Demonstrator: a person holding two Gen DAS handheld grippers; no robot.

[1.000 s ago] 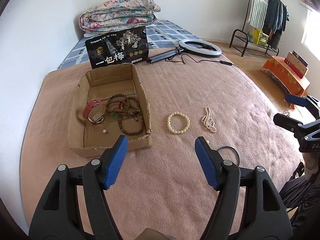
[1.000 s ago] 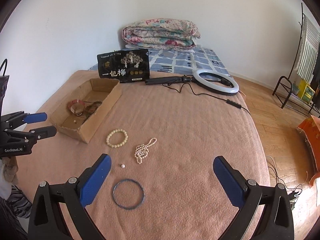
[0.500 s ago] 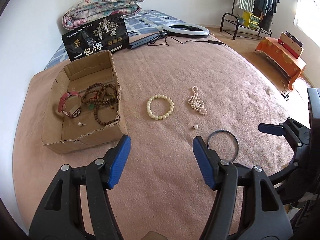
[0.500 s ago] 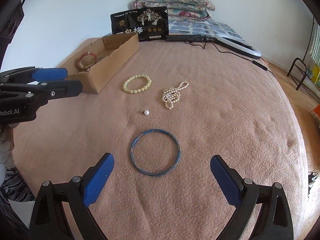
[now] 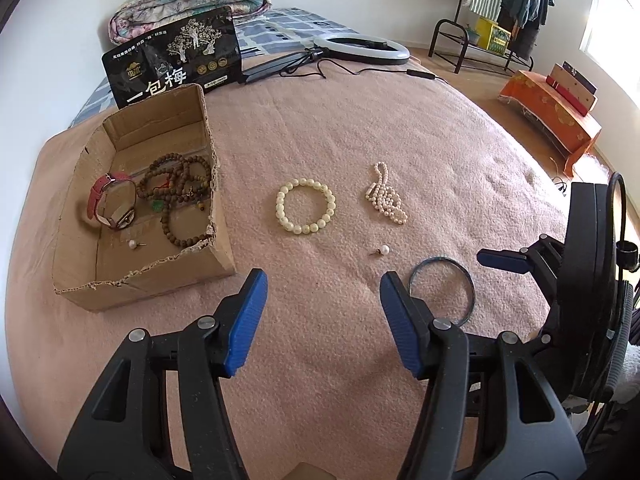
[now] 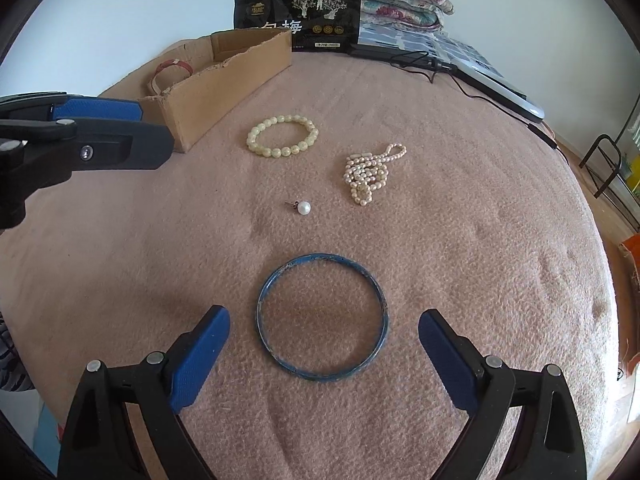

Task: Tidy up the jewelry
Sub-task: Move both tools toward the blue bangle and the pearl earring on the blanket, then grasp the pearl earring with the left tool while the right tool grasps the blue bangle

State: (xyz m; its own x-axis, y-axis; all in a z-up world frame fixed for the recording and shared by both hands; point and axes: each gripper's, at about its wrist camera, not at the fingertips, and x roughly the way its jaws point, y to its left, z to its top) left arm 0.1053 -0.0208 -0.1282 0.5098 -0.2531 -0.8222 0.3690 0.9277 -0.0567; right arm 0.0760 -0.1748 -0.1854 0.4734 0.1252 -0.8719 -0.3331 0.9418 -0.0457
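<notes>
**Both grippers come down over the loose jewelry**

Left wrist view: the left gripper (image 5: 322,320) has sunk closer to the pink blanket (image 5: 360,128) of the bed than a second ago, and the things look bigger now. Its jaws have just been closing a little but stand half open, and nothing is between them. The cardboard box (image 5: 224,248) lies to the left and already holds a red watch (image 5: 110,200), brown bead strands (image 5: 180,196) and a small pearl stud (image 5: 132,244). The cream bead bracelet (image 5: 306,206), the pearl necklace (image 5: 386,200), a loose pearl earring (image 5: 383,250) and the blue bangle (image 5: 442,288) wait outside it.

Right wrist view: the right gripper (image 6: 324,356) has dropped more clearly. The blue bangle (image 6: 322,318) now lies just ahead, between the two jaw tips. The jaws have just been closing slightly, yet they stand wide and touch nothing. This suggests that the bangle is the next thing to be picked up and carried to the box.
</notes>
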